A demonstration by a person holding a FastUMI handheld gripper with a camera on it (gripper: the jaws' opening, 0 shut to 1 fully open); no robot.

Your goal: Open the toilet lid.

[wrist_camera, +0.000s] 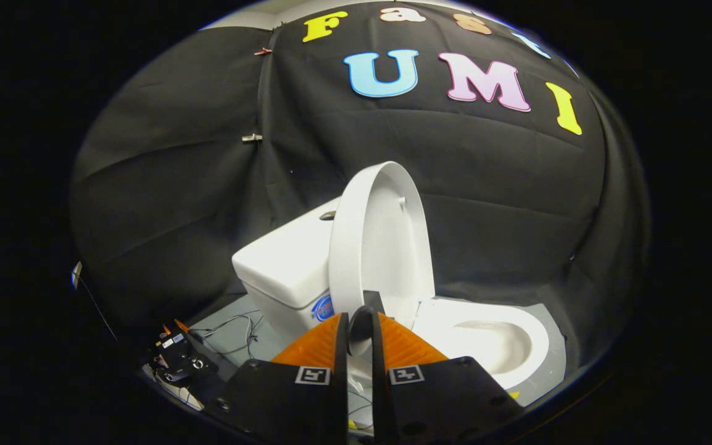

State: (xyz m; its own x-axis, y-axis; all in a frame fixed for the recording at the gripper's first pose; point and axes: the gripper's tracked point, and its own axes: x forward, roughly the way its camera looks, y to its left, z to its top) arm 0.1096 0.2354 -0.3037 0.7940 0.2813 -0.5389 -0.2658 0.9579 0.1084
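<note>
Tongs [360, 324] stood nearly together just before the raised toilet lid [387, 241]; whether they pinched its lower edge I could not tell. Lid stood upright against the tank [285, 266], seemingly steadied there, bowl [492, 340] exposed.

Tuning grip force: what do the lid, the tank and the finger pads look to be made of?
Lid: probably glossy white plastic; thin, smooth shell with a moulded bumper. It stands raised, its lower edge between the gripper fingers.
Tank: looks like glazed ceramic; thick, shiny white walls, though plastic is possible.
Finger pads: orange, ribbed, matte; likely rubber or soft plastic.
</note>
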